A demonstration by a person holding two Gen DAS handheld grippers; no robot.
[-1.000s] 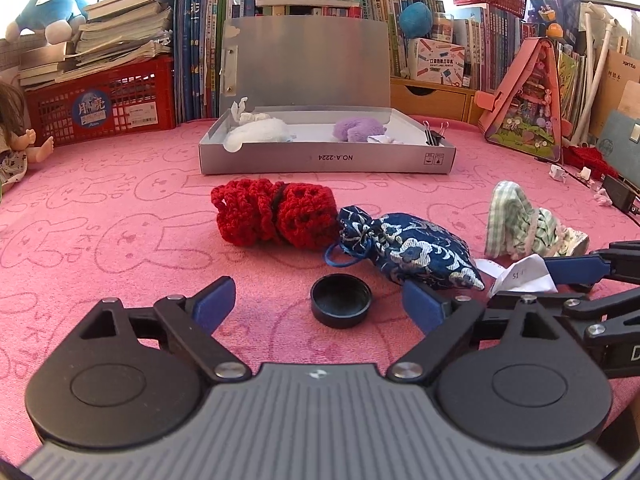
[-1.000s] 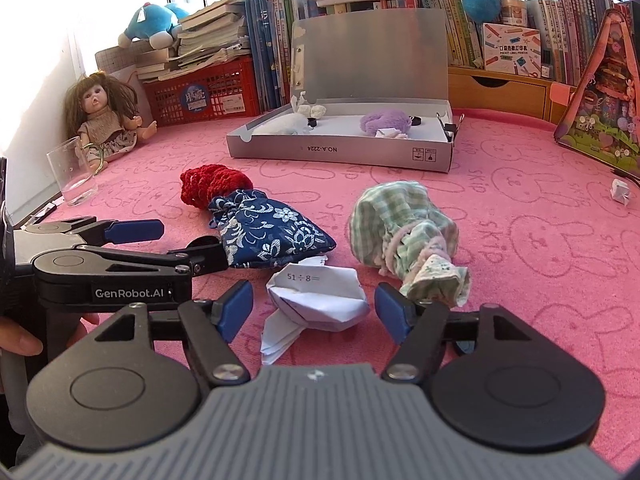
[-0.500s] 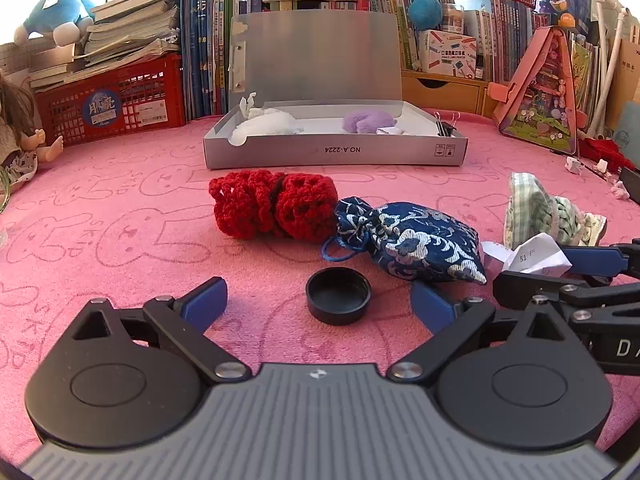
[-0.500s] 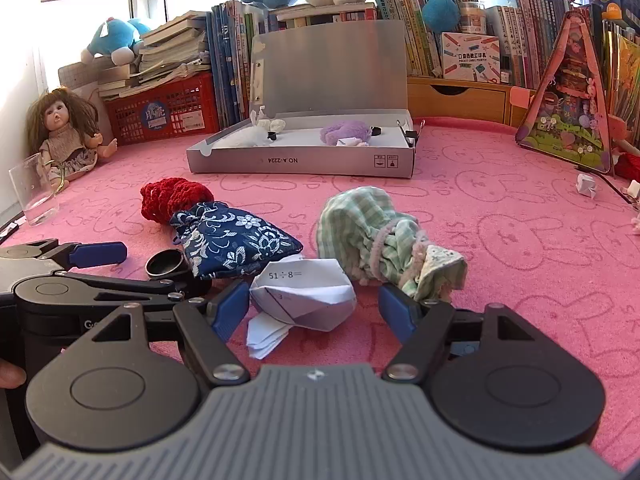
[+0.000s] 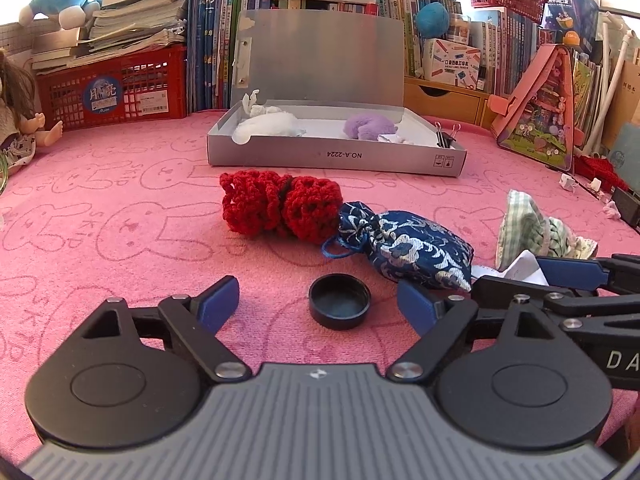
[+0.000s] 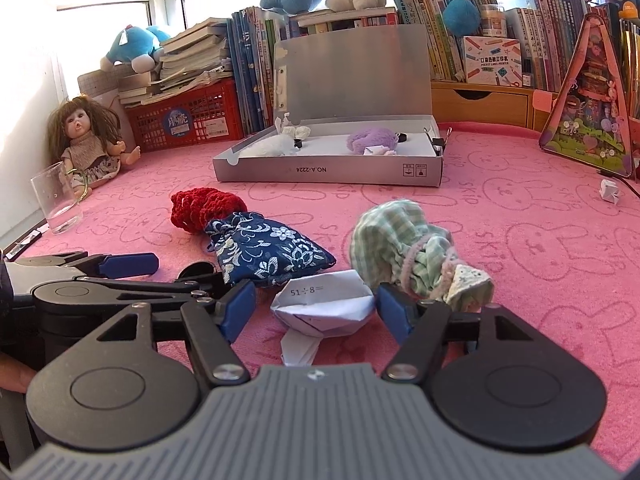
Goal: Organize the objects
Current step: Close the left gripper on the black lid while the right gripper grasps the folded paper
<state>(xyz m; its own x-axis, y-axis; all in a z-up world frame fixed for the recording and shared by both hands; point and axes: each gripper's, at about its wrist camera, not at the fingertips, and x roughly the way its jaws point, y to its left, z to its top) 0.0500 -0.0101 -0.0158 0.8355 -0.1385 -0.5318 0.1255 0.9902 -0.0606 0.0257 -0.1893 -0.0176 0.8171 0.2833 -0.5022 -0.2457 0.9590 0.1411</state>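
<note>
Both hand-held grippers sit low at the near edge of the pink worktop (image 5: 120, 216), each lined up on a small item. The left hand-held gripper (image 5: 318, 304) has its jaws apart around the black cap (image 5: 339, 306), pads not touching it; the jaws have just been closing after opening wider half a second ago, and the cap sits in the gap in the same spot as before. The right hand-held gripper (image 6: 316, 306) brackets the folded paper (image 6: 324, 308), marked with a sum; its jaws have just been closing too. The right pad is at the paper's edge, the left one just short, so contact is unclear but it does not look clamped. Red knit pouch (image 5: 280, 208), blue floral pouch (image 5: 404, 246) and green checked pouch (image 6: 404, 252) lie mid-worktop, unmoved since a second ago. The grey box (image 5: 336, 158) stands open near the far edge, holding a white and a purple soft item. Judgement: both pre-grasps are closing in at once; nothing lifted yet, so most sorting remains, the box being the likely destination.
</note>
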